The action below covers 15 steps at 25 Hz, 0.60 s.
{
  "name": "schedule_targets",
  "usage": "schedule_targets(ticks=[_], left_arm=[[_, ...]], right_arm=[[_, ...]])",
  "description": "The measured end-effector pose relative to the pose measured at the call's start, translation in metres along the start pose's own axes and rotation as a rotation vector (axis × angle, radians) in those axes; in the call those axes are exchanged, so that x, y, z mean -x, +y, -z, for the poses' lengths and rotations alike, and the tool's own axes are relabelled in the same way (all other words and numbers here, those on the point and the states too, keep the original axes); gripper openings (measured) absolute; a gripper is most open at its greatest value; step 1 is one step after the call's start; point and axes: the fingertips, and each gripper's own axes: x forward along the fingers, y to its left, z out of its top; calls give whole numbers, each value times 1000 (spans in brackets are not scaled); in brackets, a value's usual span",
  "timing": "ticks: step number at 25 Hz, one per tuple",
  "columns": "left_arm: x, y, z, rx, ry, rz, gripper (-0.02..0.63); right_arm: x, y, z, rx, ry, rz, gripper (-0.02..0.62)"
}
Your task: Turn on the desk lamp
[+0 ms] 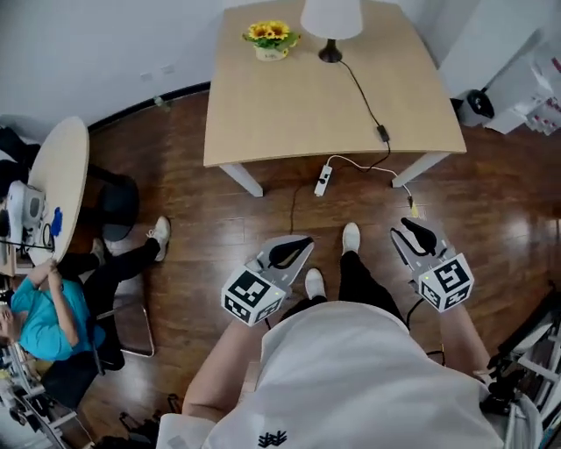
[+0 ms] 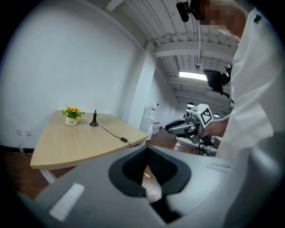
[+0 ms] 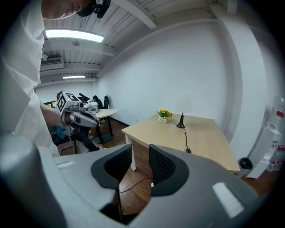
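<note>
The desk lamp [image 1: 331, 26] stands at the far edge of the tabletop [image 1: 289, 114], well apart from both grippers. The head view's top edge cuts off its white shade. In the gripper views only its dark base and stem stand out, and the shade is hard to make out against the white wall. Its cord [image 1: 361, 92] trails off the near edge toward a power strip [image 1: 323, 180] on the floor. The left gripper [image 2: 146, 150] has its tips pressed together, with a sliver of floor showing behind them. The right gripper [image 3: 140, 150] is spread, with only floor between its jaws.
</note>
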Motion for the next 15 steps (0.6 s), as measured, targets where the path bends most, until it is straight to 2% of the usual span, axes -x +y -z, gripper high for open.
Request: schedule_targets(ticks=[15], left_arm=[[-85,69,-63,-10,0,-51,5]], right_arm=[[-69,-112,-33,34,-7,-46,114]])
